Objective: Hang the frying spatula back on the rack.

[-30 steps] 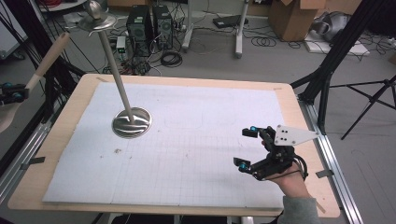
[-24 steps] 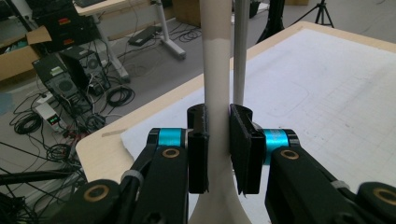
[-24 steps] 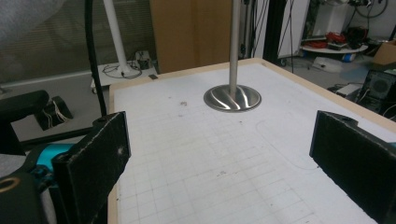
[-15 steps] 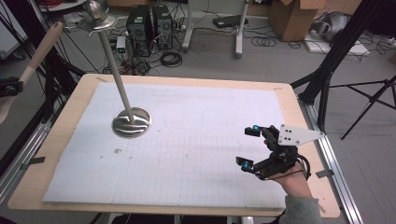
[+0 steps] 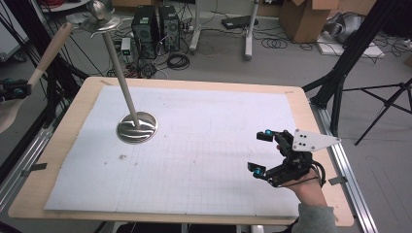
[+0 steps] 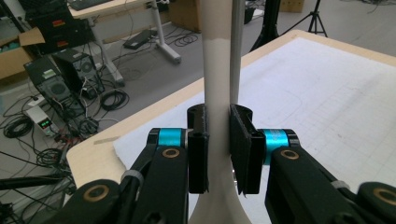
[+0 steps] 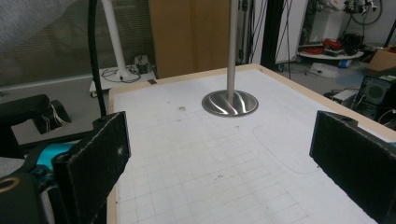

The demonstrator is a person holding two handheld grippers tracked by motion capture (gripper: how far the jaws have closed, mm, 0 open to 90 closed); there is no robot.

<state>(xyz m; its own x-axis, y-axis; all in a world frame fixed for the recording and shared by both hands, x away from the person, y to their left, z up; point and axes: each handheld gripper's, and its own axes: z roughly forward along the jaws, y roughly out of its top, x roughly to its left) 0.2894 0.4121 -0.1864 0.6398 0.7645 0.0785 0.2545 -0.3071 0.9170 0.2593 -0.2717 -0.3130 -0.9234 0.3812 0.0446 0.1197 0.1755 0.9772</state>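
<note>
High view: the left gripper [image 5: 17,90] holds a pale wooden spoon-like utensil [image 5: 48,51] off the surface's [image 5: 204,82] left edge, handle slanting up toward the metal stand's [image 5: 137,127] top. The right gripper [image 5: 262,153] hovers over the white gridded mat [image 5: 204,136], fingers apart.

Left gripper view: fingers [image 6: 198,149] clamp the utensil's handle.

Right gripper view: fingers [image 7: 100,149] spread wide, nothing between.

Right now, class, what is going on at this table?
A person works with two handheld grippers. The left gripper is shut on a pale wooden utensil handle, held off the table's left edge. A metal stand sits on the white mat; in the left gripper view its pole rises just behind the handle. The right gripper hangs open over the mat, holding nothing.
</note>
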